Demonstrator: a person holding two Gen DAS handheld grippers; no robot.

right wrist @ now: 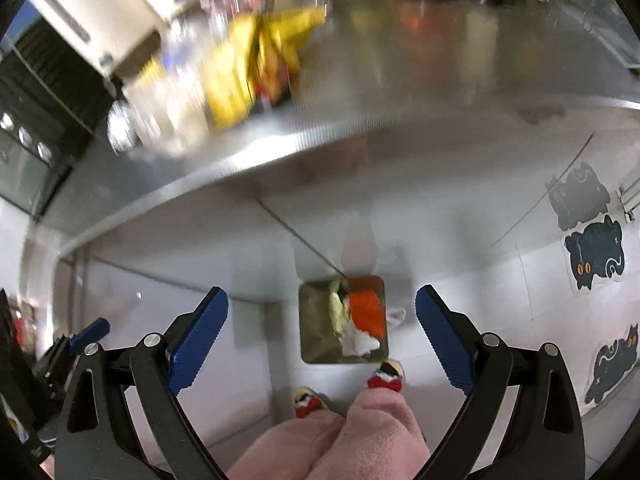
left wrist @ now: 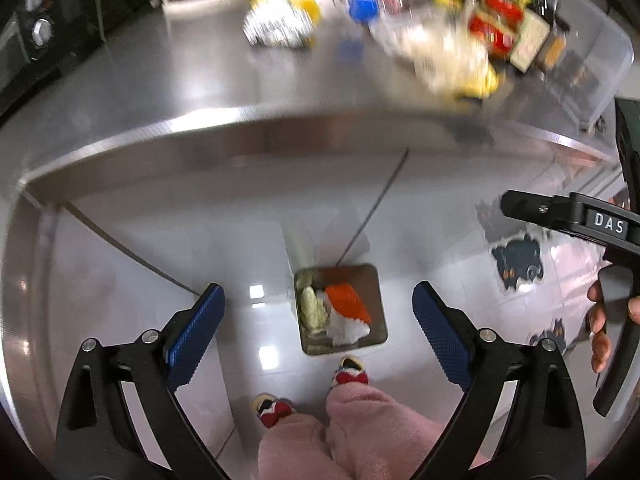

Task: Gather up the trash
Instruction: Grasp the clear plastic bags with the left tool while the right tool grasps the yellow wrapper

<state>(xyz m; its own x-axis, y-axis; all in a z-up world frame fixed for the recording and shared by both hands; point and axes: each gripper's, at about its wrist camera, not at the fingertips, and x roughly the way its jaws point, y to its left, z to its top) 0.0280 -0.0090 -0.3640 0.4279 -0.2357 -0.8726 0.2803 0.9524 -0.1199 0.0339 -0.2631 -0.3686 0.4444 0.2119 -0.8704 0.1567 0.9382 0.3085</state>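
A square metal bin [left wrist: 376, 304] [right wrist: 312, 320] stands on the tiled floor far below both grippers. Inside it lie an orange wrapper [left wrist: 347, 301] [right wrist: 366, 312], a pale green piece and white crumpled paper. My left gripper [left wrist: 319, 322] hangs high above the bin, open, with nothing between its blue pads. My right gripper [right wrist: 322, 326] is open too and holds nothing; part of it [left wrist: 568, 212] shows at the right edge of the left wrist view. On the steel counter [left wrist: 200, 80] [right wrist: 400, 80] sit blurred wrappers and plastic bottles [left wrist: 280, 20] [right wrist: 240, 76].
Sauce bottles and packets [left wrist: 516, 28] stand at the counter's back. A black oven with knobs [left wrist: 36, 20] [right wrist: 28, 136] is at the left. The person's pink trousers [left wrist: 320, 440] and slippered feet stand just before the bin. Cat-shaped stickers [right wrist: 596, 252] mark the floor at right.
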